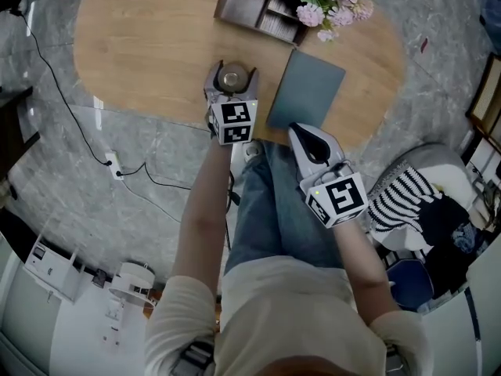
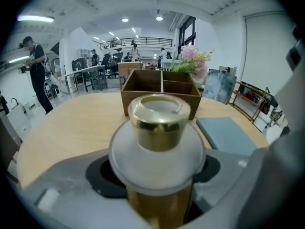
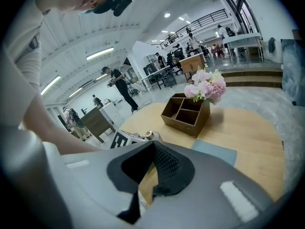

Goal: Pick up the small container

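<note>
Near front edge of table (image 1: 149, 45): my left gripper (image 1: 234, 75) has jaws pinching small container (image 2: 158, 123) round body, under gold lid. Container upright, long axis vertical, centred btwn jaws. Can't tell if base is off wood yet. Right gripper (image 1: 304, 134) jaws pressed together, empty, off table edge over lap, so farther away. Straight up looks free; grey pad (image 1: 307, 92) just to right, wooden organizer (image 1: 258, 6) well beyond. I'd lift vertical w/ left

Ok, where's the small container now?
Head view: the container sits between the left hand-held gripper's jaws at the table's near edge, left of the grey pad.
</note>
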Available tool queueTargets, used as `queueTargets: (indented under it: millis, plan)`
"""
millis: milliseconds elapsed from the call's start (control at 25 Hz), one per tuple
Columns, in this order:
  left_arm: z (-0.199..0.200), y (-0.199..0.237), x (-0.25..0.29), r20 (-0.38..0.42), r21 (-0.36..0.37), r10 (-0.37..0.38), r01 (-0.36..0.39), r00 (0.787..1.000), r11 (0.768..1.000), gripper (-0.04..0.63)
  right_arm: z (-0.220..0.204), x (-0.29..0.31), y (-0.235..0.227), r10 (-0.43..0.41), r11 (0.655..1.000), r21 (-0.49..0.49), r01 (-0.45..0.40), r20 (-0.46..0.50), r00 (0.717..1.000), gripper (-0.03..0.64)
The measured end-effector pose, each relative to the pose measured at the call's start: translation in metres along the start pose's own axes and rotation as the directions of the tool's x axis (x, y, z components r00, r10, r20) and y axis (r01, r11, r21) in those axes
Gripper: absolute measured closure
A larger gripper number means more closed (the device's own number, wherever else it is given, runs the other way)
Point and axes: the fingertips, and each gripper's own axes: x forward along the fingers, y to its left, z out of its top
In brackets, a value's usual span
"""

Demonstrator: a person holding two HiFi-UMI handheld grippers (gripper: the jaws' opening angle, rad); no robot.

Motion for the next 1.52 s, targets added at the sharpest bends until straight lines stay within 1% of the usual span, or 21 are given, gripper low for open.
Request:
queueTargets:
  millis: [80, 280, 560, 760, 1200, 1400, 1520]
  plan:
    - [0.001, -0.001, -0.011, -0.002, -0.001, -0.001, 0.001, 1.000, 1.000, 0.259, 0.003, -0.006, 0.002, -0.008, 1.000, -0.006, 0.008, 0.012, 1.000, 0.618]
    - [-0.003, -0.009, -0.047, 0.008, -0.039, -0.009, 0.009, 1.000, 0.999, 0.259, 0.009, -0.025, 0.011, -0.028, 0.999, -0.028, 0.030, 0.050, 0.998, 0.618]
    - [0.001, -0.023, -0.103, 0.038, -0.056, -0.026, 0.029, 0.999, 0.998, 0.259, 0.017, -0.053, 0.040, -0.030, 0.997, -0.064, 0.037, 0.102, 0.994, 0.618]
    - [0.011, -0.030, -0.140, 0.073, -0.061, -0.036, 0.041, 0.997, 0.997, 0.259, 0.025, -0.074, 0.063, -0.044, 0.995, -0.083, 0.056, 0.146, 0.988, 0.618]
    - [0.032, -0.045, -0.227, 0.136, -0.071, -0.055, 0.065, 0.989, 0.995, 0.259, 0.034, -0.125, 0.112, -0.064, 0.987, -0.133, 0.093, 0.208, 0.976, 0.618]
    - [0.031, -0.050, -0.263, 0.142, -0.083, -0.062, 0.074, 0.988, 0.994, 0.259, 0.035, -0.146, 0.134, -0.068, 0.983, -0.149, 0.105, 0.234, 0.970, 0.618]
    - [0.029, -0.052, -0.282, 0.145, -0.074, -0.064, 0.076, 0.987, 0.994, 0.259, 0.036, -0.158, 0.148, -0.066, 0.981, -0.161, 0.108, 0.250, 0.966, 0.618]
